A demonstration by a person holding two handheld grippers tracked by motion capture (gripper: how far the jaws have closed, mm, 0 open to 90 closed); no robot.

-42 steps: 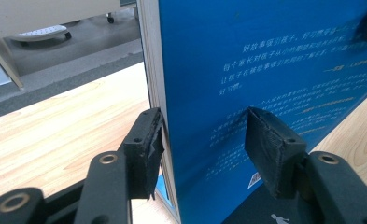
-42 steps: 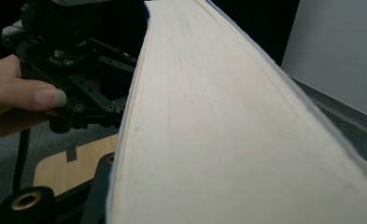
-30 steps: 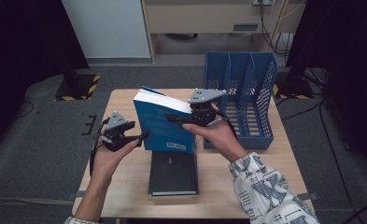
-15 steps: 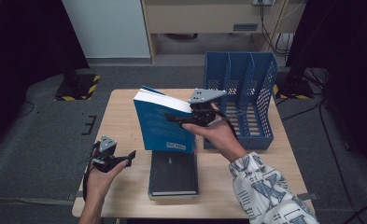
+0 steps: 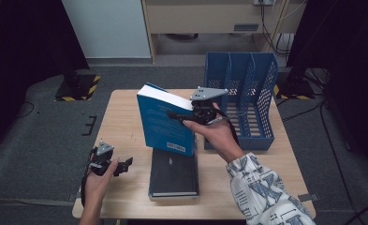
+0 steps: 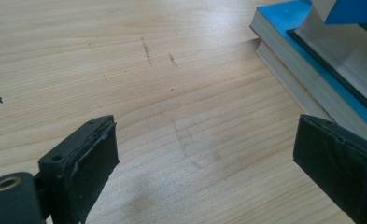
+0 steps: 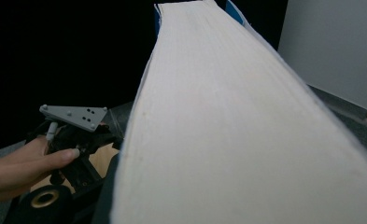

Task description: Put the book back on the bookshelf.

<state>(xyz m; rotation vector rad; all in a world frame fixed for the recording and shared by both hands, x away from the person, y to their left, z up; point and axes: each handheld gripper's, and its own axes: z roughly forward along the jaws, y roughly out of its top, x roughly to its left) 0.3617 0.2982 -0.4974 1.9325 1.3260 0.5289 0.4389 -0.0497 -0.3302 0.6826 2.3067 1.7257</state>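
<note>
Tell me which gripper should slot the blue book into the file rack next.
Right. The right gripper already grips the upright blue book beside the blue file rack. The left gripper hangs open over bare table, on the far side from the rack.

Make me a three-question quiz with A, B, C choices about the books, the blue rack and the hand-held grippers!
1. Where is the black book?
A. flat on the table
B. in the blue file rack
C. on the floor

2. How many books are there?
A. one
B. two
C. five

3. What is the left hand-held gripper doing?
A. clamping the blue book
B. open, holding nothing
C. gripping the rack

Answers:
1 A, it lies flat on the wooden table, below the blue book.
2 B, one blue, one black.
3 B, its jaws stand wide apart over bare wood; the right hand-held gripper holds the blue book upright.
</note>
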